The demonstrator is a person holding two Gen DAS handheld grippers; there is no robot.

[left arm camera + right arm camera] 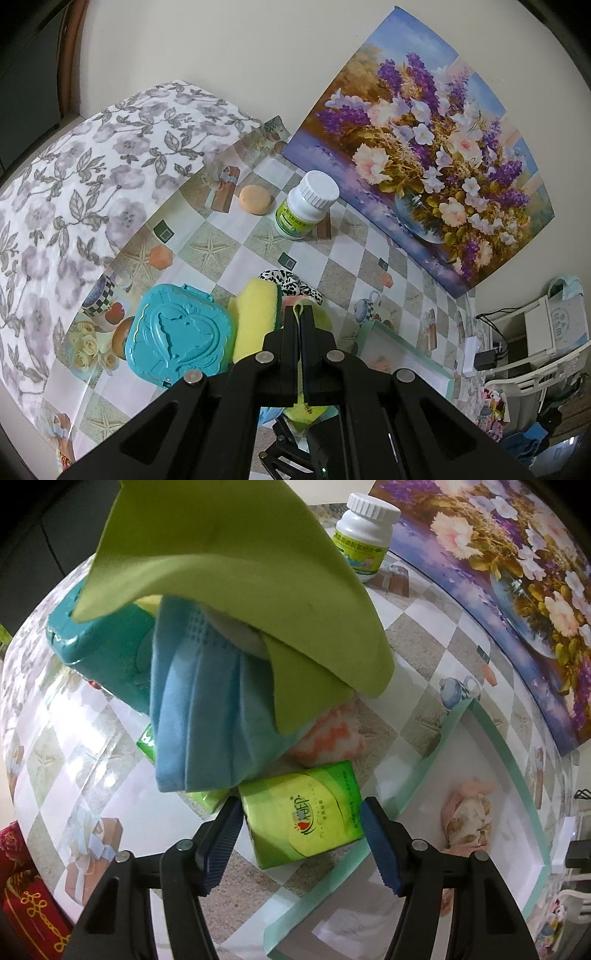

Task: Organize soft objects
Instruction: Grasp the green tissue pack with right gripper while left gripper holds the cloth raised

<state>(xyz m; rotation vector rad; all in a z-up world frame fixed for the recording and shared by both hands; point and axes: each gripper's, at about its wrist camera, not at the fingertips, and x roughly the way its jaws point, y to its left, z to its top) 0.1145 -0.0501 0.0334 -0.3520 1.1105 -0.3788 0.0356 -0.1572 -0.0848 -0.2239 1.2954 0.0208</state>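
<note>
My left gripper (300, 314) is shut on a yellow-green cloth (299, 304), which hangs large in the right wrist view (236, 565) above the table. A blue cloth (207, 716) hangs under it. My right gripper (301, 808) is open, its blue pads either side of a green tissue pack (301, 812) lying on the table. An orange-white fuzzy cloth (332, 734) lies behind the pack. A yellow sponge (255, 314) and a black-white spotted soft thing (288, 282) lie ahead of the left gripper. A pink floral soft item (467, 812) lies in the white tray (491, 738).
A teal plastic case (181, 339) sits left of the sponge. A white pill bottle (306, 205) and an orange ball (255, 199) stand farther back. A flower painting (424, 147) leans on the wall. A floral pillow (74, 184) lies left. A second green pack (146, 744) peeks from under the blue cloth.
</note>
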